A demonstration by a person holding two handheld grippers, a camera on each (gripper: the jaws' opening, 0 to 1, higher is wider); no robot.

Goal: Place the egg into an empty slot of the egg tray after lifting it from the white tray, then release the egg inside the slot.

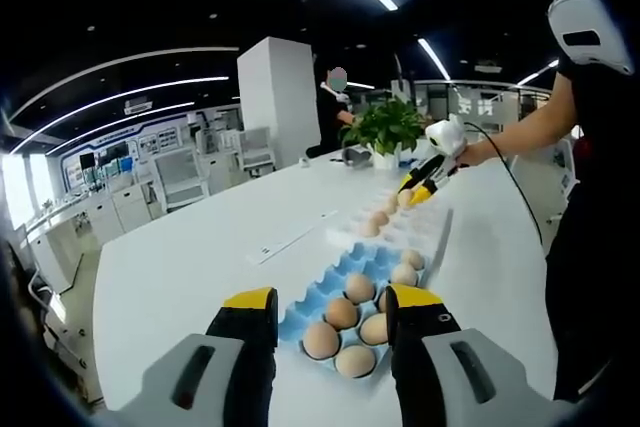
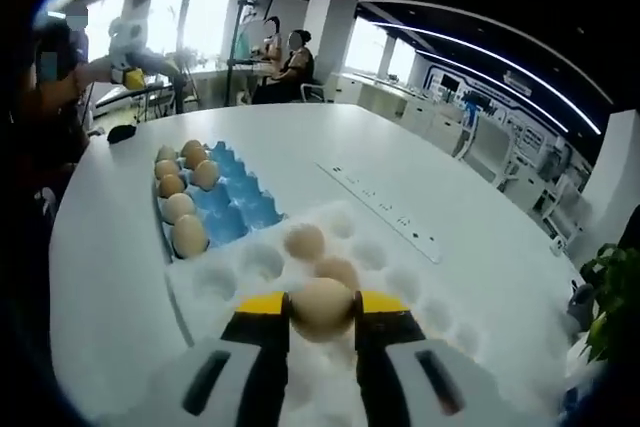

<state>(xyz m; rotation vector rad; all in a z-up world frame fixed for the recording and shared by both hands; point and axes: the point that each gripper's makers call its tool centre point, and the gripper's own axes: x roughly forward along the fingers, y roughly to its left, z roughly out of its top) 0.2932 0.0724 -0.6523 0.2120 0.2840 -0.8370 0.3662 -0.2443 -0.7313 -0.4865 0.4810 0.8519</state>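
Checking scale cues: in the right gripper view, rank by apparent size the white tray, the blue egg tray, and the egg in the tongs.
1. white tray
2. blue egg tray, though farther away
3. egg, held by the right tongs

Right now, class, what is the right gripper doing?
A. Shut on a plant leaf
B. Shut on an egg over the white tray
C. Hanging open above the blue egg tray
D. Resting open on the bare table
B: in the right gripper view, the right gripper pinches an egg between its jaws above the white tray.
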